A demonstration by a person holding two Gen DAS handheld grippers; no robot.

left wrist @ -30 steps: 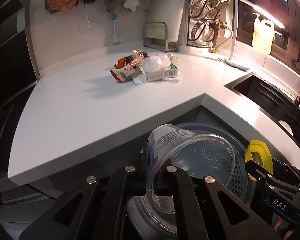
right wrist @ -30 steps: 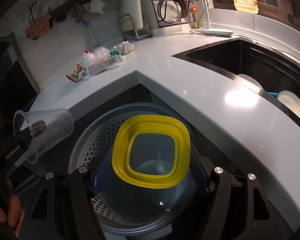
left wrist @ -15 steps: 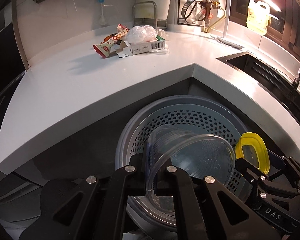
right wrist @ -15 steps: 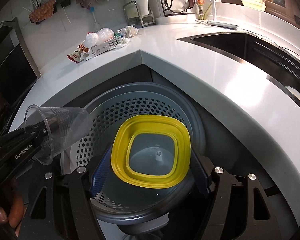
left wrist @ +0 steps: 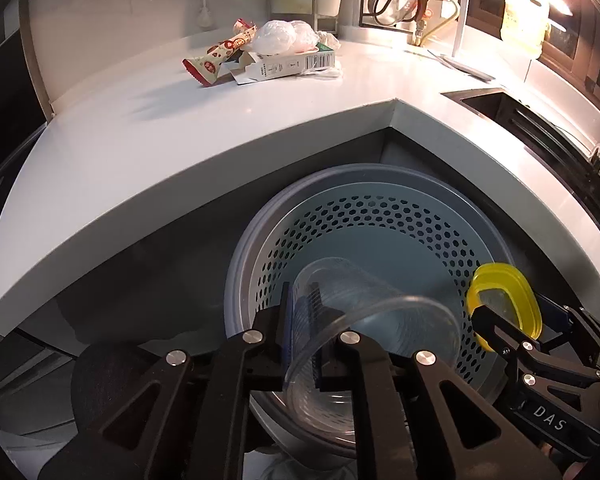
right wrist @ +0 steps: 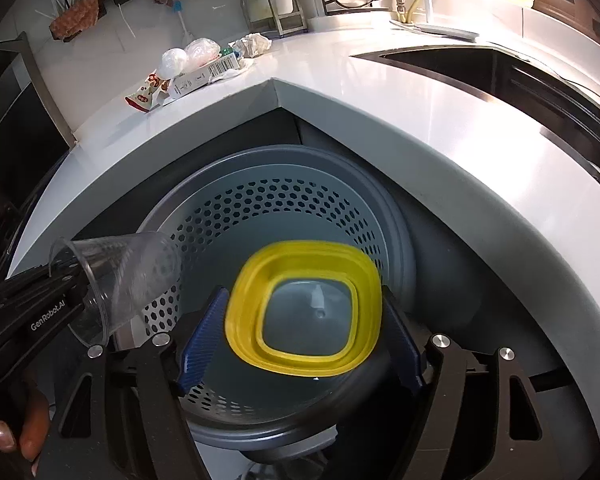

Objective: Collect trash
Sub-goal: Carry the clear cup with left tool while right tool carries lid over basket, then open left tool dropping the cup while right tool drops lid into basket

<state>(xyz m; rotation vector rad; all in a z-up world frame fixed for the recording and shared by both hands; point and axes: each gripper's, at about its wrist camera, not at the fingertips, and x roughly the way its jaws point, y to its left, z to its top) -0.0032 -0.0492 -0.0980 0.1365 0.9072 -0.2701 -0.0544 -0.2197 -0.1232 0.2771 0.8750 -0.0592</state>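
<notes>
My left gripper (left wrist: 304,344) is shut on the rim of a clear plastic cup (left wrist: 364,320), held tilted over the grey perforated bin (left wrist: 380,220). The cup (right wrist: 120,276) also shows in the right wrist view at the bin's left rim. My right gripper (right wrist: 300,344) stands open with a yellow-rimmed clear container (right wrist: 304,308) between its blue pads; the container looks blurred and loose over the bin (right wrist: 284,208). The container also shows in the left wrist view (left wrist: 504,304).
More trash lies on the white counter (left wrist: 140,136): a red snack wrapper (left wrist: 216,60), a white carton (left wrist: 288,66), crumpled plastic bags (left wrist: 284,36). A dark sink (right wrist: 500,68) is at the right. A dish rack and a soap bottle (left wrist: 524,12) stand at the back.
Both grippers have moved lower and further over the bin. The right gripper's pads have spread apart from the yellow-rimmed container, which now looks blurred. The left gripper still holds the cup.
</notes>
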